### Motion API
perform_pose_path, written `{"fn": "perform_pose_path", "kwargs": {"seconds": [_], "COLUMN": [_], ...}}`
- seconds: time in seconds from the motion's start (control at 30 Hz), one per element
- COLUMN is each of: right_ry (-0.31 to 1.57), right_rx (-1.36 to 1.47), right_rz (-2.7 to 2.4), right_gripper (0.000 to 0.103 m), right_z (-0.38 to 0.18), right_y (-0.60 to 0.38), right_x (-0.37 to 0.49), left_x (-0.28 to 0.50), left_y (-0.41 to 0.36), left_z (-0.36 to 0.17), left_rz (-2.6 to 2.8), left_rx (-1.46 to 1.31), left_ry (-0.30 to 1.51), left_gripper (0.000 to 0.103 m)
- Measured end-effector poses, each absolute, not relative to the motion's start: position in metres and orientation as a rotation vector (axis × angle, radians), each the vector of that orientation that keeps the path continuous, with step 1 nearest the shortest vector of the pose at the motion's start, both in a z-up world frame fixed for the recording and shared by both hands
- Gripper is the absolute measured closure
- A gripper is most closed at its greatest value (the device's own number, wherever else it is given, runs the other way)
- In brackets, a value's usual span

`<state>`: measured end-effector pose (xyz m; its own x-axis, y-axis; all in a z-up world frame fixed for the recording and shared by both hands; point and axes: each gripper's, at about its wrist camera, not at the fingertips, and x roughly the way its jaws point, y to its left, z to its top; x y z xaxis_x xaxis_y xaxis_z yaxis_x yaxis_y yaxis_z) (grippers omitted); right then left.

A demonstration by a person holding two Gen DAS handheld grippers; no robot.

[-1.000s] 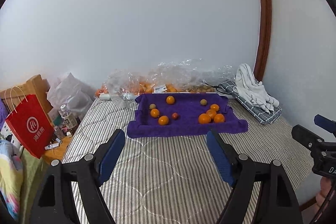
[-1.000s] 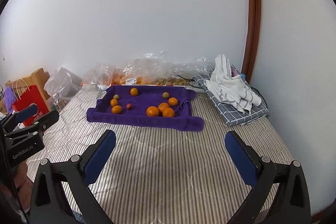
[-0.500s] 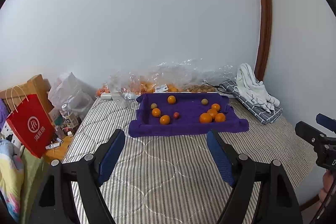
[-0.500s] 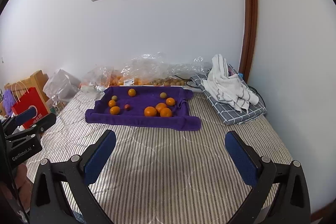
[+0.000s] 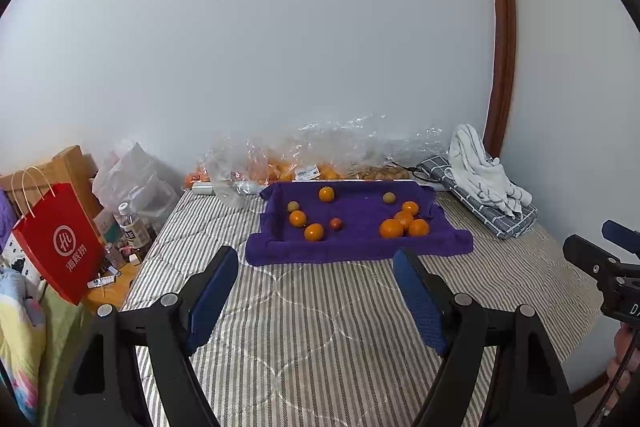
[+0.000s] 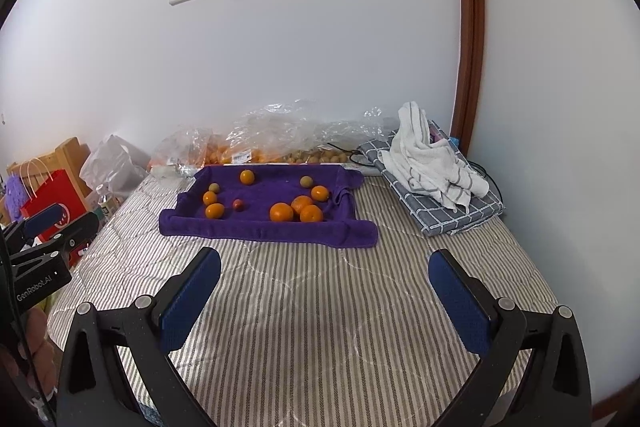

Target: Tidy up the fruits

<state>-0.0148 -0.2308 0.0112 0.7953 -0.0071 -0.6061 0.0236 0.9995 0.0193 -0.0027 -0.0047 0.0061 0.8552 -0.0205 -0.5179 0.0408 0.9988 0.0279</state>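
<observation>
Both the left gripper (image 5: 316, 283) and the right gripper (image 6: 324, 287) hold their jaws wide apart, with nothing between them, above bare striped bed (image 6: 320, 307). Beyond that open stretch, fruits (image 6: 282, 212) lie scattered on a purple towel (image 6: 268, 227) near the wall. Clear bags (image 6: 280, 135) line the wall behind. The left view alone shows the whole red bag (image 5: 60, 243) beside the bed.

Left gripper (image 5: 316, 269) and right gripper (image 6: 324, 271) agape
</observation>
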Motion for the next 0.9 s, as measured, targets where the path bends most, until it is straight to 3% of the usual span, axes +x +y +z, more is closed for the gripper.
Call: {"fn": "perform_pose_path", "kwargs": {"seconds": [0.9], "right_ry": [0.644], "right_rx": [0.021], "right_rz": [-0.023], "right_gripper": [0.001], "right_z": [0.0125], "right_y": [-0.2327], "right_x": [-0.0177], "left_x": [-0.0015], "left_y": [-0.0036], "left_z": [0.0089], "left_rz": [-0.035], "left_rx": [0.041], "left_ry": [0.541], "left_gripper": [0.024]}}
